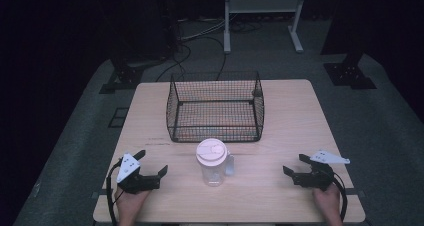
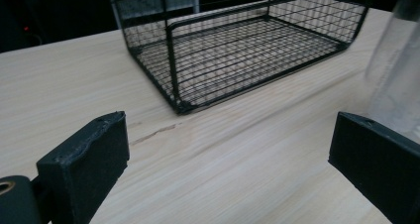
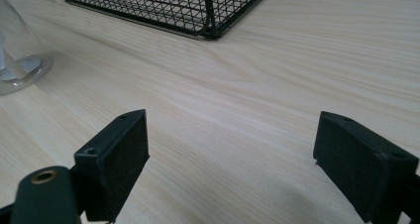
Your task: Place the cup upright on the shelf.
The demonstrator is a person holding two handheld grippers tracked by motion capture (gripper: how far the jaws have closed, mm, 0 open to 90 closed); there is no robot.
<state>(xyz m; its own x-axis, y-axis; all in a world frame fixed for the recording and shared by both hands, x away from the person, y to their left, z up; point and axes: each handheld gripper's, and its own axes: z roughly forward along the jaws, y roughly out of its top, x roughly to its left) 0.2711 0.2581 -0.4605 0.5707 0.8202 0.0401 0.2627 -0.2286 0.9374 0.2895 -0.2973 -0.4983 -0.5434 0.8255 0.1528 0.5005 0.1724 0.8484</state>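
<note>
— Between the two grippers, what stands?
— A clear cup [image 1: 214,163] with a lid, upright on the table [image 1: 280,196], just before the wire basket [image 1: 216,106].
— Which gripper is nearer?
— The left gripper [image 1: 151,164], I think; the cup is to the right of its fingers [image 2: 84,164]. The right gripper [image 1: 295,165] is farther, with the cup to its left.
— And the jaws?
— Both pairs stand wide apart and hold nothing.

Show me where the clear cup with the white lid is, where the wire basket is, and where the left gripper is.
clear cup [image 1: 213,170], high view, on its transparent side wall.
wire basket [image 1: 215,135], high view, on its near mesh wall.
left gripper [image 1: 151,164], high view, midway between its open fingers.
</note>
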